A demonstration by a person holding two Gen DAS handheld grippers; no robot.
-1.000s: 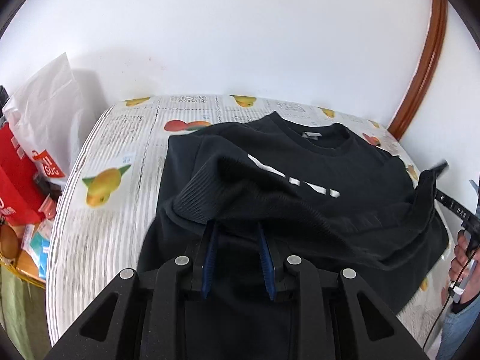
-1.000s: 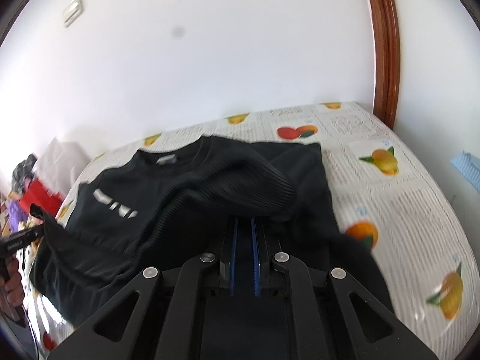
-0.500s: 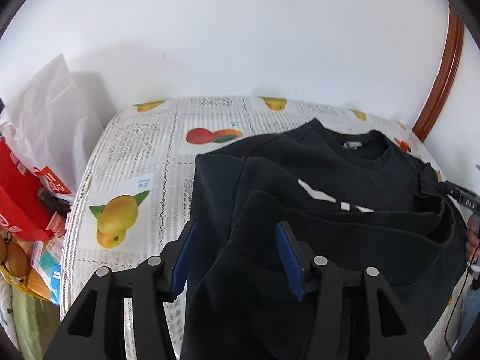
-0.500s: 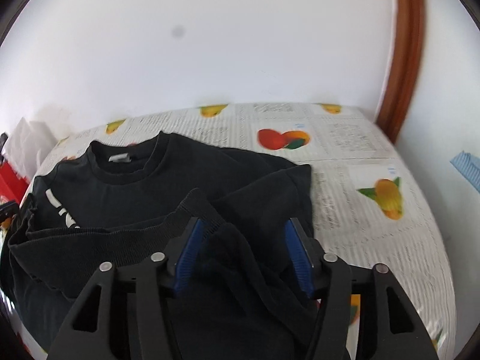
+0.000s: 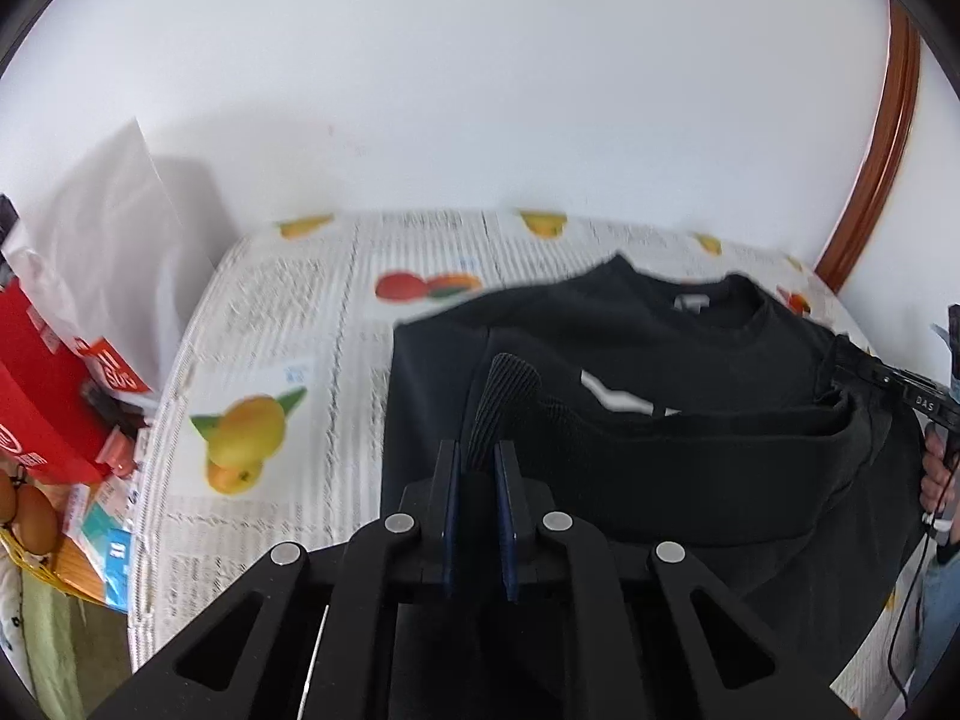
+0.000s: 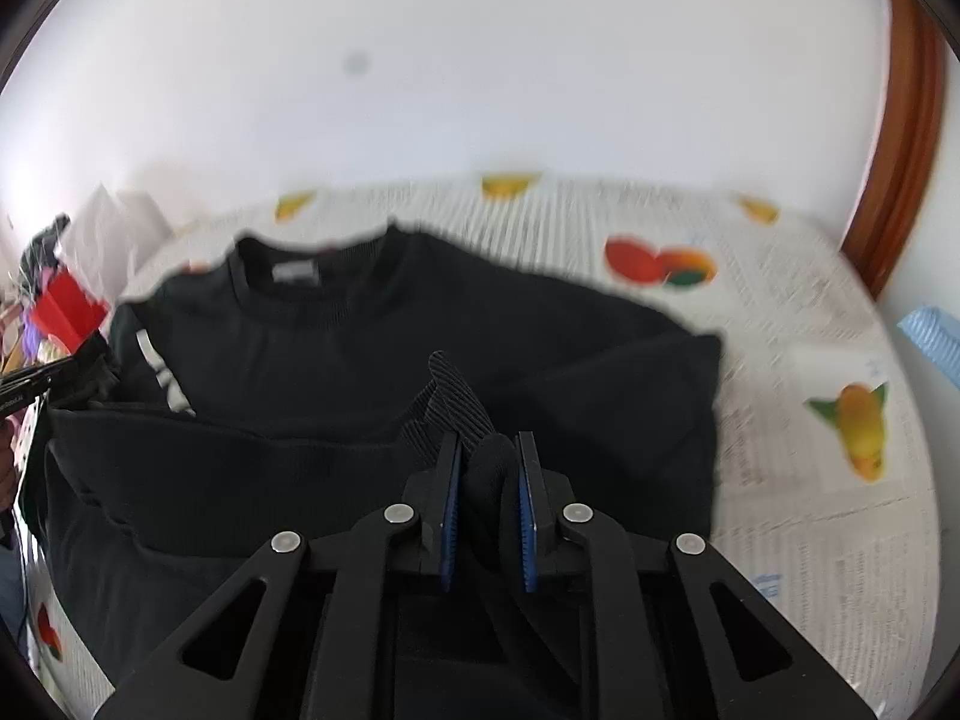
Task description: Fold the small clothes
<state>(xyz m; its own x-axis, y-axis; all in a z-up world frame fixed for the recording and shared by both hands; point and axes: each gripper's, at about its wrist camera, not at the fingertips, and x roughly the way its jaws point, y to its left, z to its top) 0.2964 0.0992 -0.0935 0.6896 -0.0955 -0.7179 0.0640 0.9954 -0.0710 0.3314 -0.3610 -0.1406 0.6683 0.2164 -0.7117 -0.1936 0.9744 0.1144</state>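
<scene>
Lay spread on the fruit-printed tablecloth (image 5: pixel 288 324) of the worktop: a black sweatshirt (image 5: pixel 672 348), collar (image 6: pixel 312 294) toward the white wall (image 5: pixel 480 90) at the back, hem toward the cameras, long axis running from near edge to wall. Showed a label inside the neck and part of a white chest print (image 5: pixel 612 393), half covered by the lifted hem. Was raised along the near edge into a ribbed band (image 5: pixel 690 426) stretched side to side between both tools. Clamped on the ribbed hem corner at one end: the left gripper (image 5: pixel 478 468), blue pads nearly together with a tongue of rib sticking up past the tips. Closing on the other hem corner: the right gripper (image 6: pixel 489 474), jaws narrowed around a bunched roll of black knit, pads pressing it from both sides. Appeared at the right edge of the left wrist view: the far tool's black finger against the cloth and a person's hand (image 5: pixel 933 474) behind it. Stood beside the worktop on the left: a red and white bag (image 5: pixel 66 372). Curved up at the right: a brown wooden frame (image 6: pixel 912 120). Blurred throughout in the right wrist view.
</scene>
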